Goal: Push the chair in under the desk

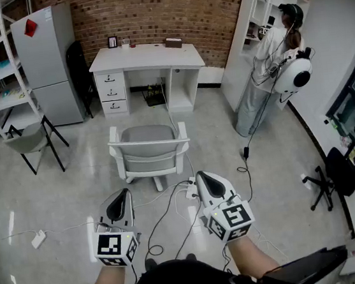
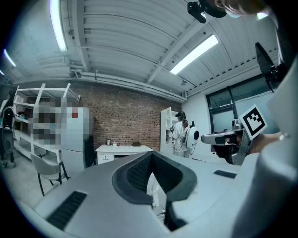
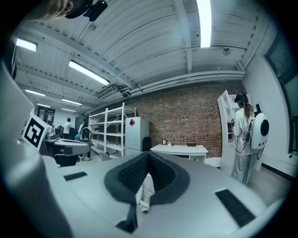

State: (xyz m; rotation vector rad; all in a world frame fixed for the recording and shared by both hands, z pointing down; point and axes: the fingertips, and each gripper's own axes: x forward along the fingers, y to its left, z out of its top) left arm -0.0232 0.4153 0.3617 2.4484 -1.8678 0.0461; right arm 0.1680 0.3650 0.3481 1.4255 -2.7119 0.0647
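Observation:
A grey office chair (image 1: 150, 149) with a white frame stands on the floor, its back toward me, a short way out from the white desk (image 1: 146, 57) against the brick wall. My left gripper (image 1: 119, 203) and right gripper (image 1: 207, 184) hover side by side just short of the chair's back, both shut with nothing between the jaws. In the left gripper view the left gripper (image 2: 151, 155) points level at the desk (image 2: 123, 149). The right gripper (image 3: 148, 157) in its own view faces the desk (image 3: 179, 148) too; a sliver of the chair's white frame (image 3: 147, 188) shows through the jaw notch.
Cables and a power strip (image 1: 38, 238) lie on the floor around the chair. A folding chair (image 1: 32, 138) and fridge (image 1: 47, 61) stand at left. A person (image 1: 270, 62) stands by the white shelf (image 1: 250, 29) at right. A black chair (image 1: 335, 173) sits at far right.

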